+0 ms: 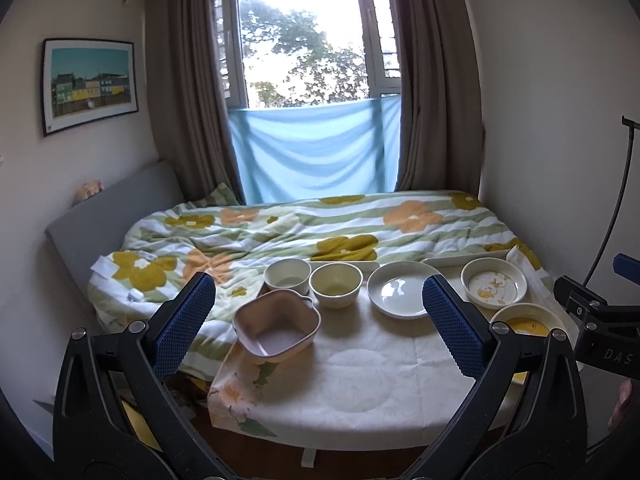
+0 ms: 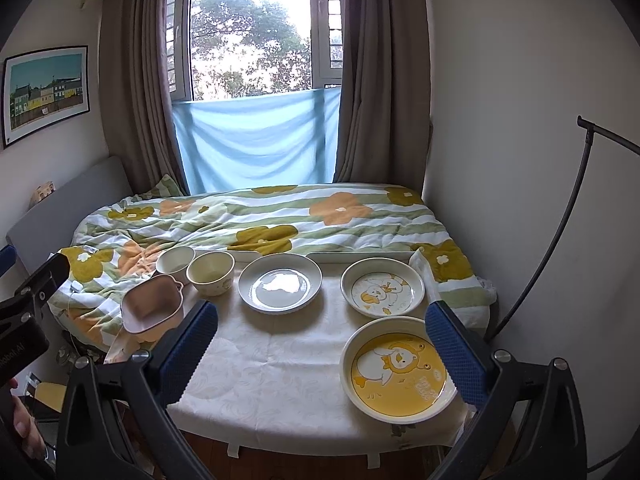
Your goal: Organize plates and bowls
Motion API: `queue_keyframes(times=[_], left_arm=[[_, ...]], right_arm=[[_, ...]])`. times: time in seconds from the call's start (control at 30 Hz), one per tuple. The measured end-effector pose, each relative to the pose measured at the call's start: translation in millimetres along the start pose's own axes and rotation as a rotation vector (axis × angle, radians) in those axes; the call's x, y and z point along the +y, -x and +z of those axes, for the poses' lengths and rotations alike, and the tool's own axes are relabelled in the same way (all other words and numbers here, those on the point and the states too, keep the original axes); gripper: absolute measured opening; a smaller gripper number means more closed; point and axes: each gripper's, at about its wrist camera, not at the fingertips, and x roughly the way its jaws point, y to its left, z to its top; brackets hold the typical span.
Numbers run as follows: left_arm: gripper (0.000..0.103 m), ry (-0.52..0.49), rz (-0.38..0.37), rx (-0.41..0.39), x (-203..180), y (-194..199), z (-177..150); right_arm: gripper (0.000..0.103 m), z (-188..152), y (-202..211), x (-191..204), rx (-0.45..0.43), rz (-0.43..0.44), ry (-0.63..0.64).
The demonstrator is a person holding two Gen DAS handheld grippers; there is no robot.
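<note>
Standing at the near edge of a small table (image 2: pixel 280 360) covered with a white patterned cloth, a person holds two grippers over it, and both are empty with the blue fingers spread wide apart. The left gripper (image 1: pixel 316 320) hangs above the left part of the table, the right gripper (image 2: pixel 320 344) above the right part. On the cloth, at the far left, sit a white bowl (image 2: pixel 175 259) and a cream bowl (image 2: pixel 210 273), just beside each other, and a pink square dish (image 2: pixel 152 308) lies tilted at the left edge, partly over the side. In the middle stands a plain white plate (image 2: pixel 280 282). To the right of it is a plate with a duck drawing (image 2: pixel 382 288), and nearer to the person a yellow plate with a duck (image 2: pixel 398 376). All plates are apart from each other. Behind the table is a bed with a flowered quilt (image 2: pixel 260 216) in green, orange and mustard, a little wrinkled. Above the bed the window (image 2: pixel 248 40) shows trees, with brown curtains (image 2: pixel 132 80) on both sides and a light blue cloth (image 2: pixel 252 144) stretched over its lower part. A framed picture of coloured houses (image 2: pixel 46 94) hangs on the left wall.
</note>
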Motion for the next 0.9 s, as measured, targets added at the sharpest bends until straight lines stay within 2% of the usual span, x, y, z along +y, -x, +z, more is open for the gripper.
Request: queue_keyframes(times=[0.9], left_arm=[[0.103,0.003,-0.01,0.003,0.9,0.9,1.4]], right_arm=[[0.103,-2.1,-1.3,-0.5,0.005,0.0,-0.001]])
